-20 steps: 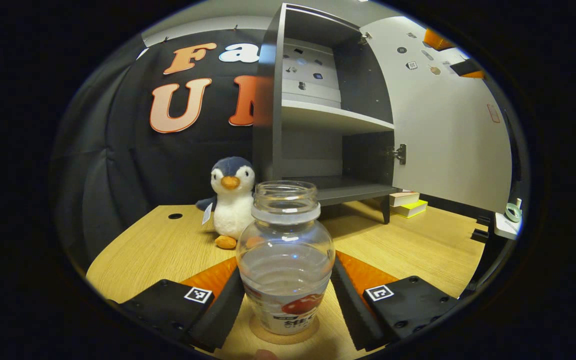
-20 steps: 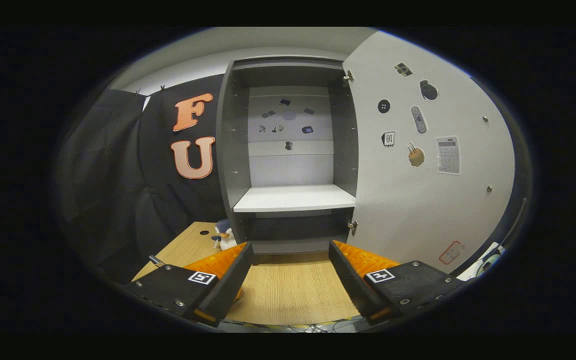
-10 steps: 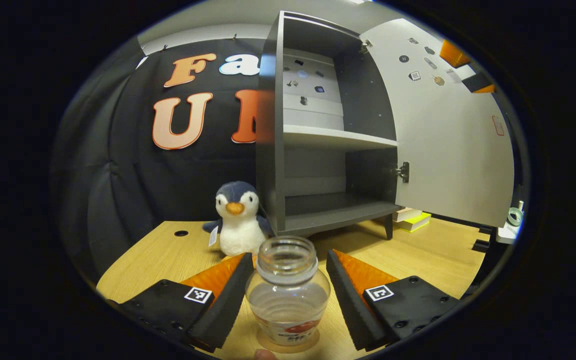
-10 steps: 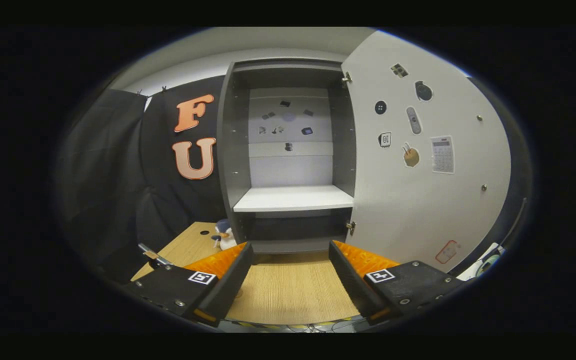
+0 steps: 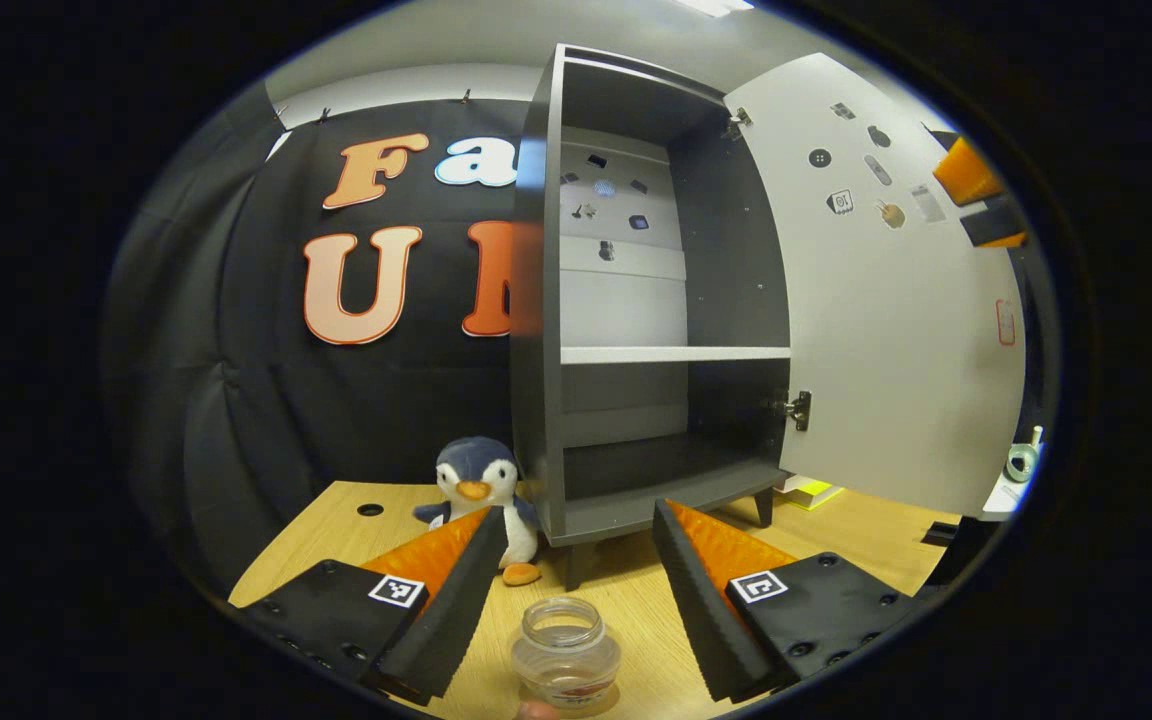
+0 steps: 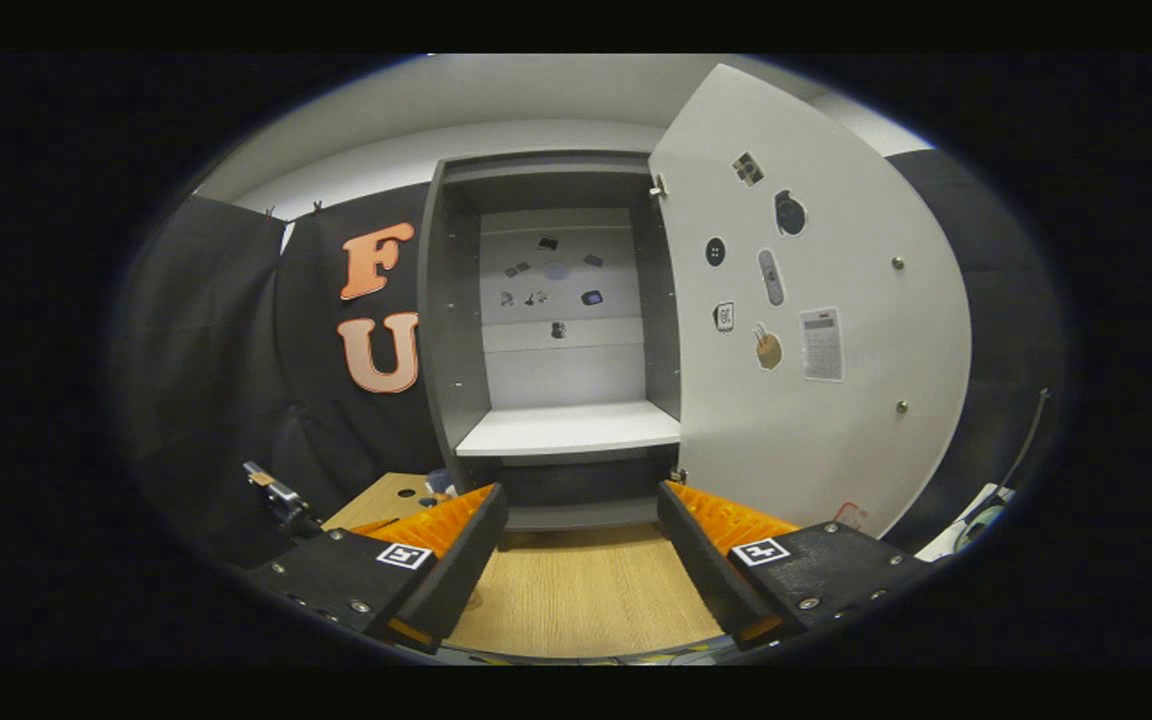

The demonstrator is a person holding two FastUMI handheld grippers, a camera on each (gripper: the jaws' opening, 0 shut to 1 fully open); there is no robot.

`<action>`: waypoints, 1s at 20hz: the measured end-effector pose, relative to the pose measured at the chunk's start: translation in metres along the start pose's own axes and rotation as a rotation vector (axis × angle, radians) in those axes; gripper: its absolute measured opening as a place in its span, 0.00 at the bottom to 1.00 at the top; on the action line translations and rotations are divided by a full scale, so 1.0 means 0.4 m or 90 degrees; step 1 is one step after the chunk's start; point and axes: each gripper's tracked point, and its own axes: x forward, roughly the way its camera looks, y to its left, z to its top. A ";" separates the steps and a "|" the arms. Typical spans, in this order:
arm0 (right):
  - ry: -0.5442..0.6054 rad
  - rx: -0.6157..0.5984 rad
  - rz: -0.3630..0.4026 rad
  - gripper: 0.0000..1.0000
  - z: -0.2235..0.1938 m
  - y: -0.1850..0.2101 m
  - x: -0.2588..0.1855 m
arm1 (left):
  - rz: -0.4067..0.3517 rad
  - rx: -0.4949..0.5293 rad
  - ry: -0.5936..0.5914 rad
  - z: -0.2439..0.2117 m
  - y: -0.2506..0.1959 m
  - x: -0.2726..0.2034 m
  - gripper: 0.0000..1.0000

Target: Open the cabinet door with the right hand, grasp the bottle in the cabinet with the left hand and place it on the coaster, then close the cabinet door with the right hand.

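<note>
The bottle (image 5: 566, 650) stands upright and uncapped on the counter (image 5: 836, 520), low between the left gripper (image 5: 570, 585)'s fingers and clear of both; the coaster beneath it is hidden at the view's bottom edge, so I cannot tell how it sits on it. Its label is too small to read. Bare counter lies between the bottle and the cabinet (image 5: 536, 400), whose door (image 5: 896, 330) is swung wide to the right, leaving both shelves open. A plush penguin (image 5: 481, 495) sits just beside the cabinet's left front corner. The left gripper's jaws are spread wide and hold nothing. In the right gripper view, the right gripper (image 6: 581, 545) faces the cabinet (image 6: 451, 330) over bare counter (image 6: 576, 595), jaws spread and empty, apart from the door (image 6: 826, 400), which carries small stickers too small to read.
</note>
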 end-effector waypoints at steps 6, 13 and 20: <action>-0.048 -0.047 -0.048 0.93 0.064 -0.070 -0.061 | -0.005 -0.023 0.002 0.144 -0.026 -0.029 0.95; -0.066 -0.023 -0.102 0.93 0.086 -0.225 -0.137 | -0.001 -0.021 -0.016 0.285 -0.048 -0.041 0.95; -0.031 -0.031 -0.121 0.93 0.096 -0.410 -0.194 | 0.011 -0.029 -0.035 0.364 -0.099 -0.045 0.94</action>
